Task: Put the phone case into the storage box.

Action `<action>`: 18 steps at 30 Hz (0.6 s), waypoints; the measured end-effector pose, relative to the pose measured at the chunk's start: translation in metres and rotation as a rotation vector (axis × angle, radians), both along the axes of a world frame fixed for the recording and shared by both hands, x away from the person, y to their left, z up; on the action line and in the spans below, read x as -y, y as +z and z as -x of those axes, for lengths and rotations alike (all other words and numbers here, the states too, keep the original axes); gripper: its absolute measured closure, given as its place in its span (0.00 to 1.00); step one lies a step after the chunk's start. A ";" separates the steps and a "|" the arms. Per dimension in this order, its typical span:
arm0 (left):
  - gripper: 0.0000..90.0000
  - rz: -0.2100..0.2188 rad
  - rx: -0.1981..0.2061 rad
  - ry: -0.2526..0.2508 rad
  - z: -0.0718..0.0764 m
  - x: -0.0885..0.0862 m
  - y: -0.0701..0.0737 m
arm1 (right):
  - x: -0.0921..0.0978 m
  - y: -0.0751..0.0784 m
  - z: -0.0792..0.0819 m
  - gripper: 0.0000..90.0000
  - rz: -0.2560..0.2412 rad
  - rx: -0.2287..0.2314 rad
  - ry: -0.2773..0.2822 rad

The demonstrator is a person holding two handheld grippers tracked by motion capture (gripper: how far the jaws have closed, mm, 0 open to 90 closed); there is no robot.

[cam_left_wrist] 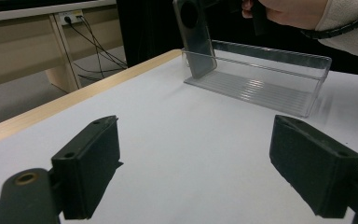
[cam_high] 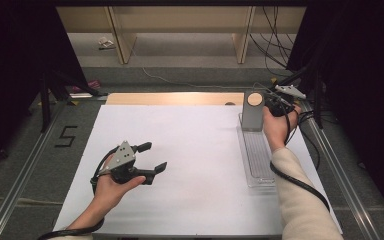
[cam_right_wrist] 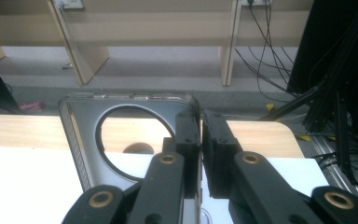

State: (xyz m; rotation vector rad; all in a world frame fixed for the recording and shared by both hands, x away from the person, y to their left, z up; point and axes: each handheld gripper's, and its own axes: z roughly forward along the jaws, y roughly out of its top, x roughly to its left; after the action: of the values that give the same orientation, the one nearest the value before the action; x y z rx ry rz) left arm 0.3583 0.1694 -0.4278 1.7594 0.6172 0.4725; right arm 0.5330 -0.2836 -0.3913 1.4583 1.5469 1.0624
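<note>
A grey flat panel [cam_high: 253, 117] with a round hole near its top stands upright at the far end of a clear plastic tray [cam_high: 258, 162] on the right of the white table. My right gripper [cam_high: 268, 106] is shut on the panel's right edge. In the right gripper view the jaws [cam_right_wrist: 200, 128] pinch the rim of the panel [cam_right_wrist: 81, 133]. My left gripper [cam_high: 154, 157] hovers open over the white sheet at the left, nothing between its jaws. The left gripper view has its gripper [cam_left_wrist: 209, 158] facing the panel [cam_left_wrist: 198, 44] and the tray [cam_left_wrist: 279, 57] farther off.
The white sheet [cam_high: 190, 150] covers the table, with a wooden strip [cam_high: 175, 98] along its far edge. Metal rails [cam_high: 25, 165] run along both sides. A "5" mark [cam_high: 66, 136] sits on the grey floor at left. Wooden shelf legs and cables [cam_high: 272, 35] lie beyond.
</note>
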 end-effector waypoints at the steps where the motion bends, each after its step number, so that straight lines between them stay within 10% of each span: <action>1: 0.18 0.000 0.001 0.000 0.000 0.000 0.000 | 0.000 0.000 0.000 0.95 0.000 0.000 -0.002; 18: 0.18 0.000 0.001 0.000 0.000 0.000 0.000 | 0.001 -0.001 -0.002 0.90 0.014 0.016 0.017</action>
State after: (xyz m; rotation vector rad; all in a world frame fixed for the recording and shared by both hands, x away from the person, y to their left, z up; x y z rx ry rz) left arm 0.3582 0.1693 -0.4275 1.7588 0.6163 0.4738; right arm 0.5352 -0.2847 -0.3926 1.4260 1.5549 1.0690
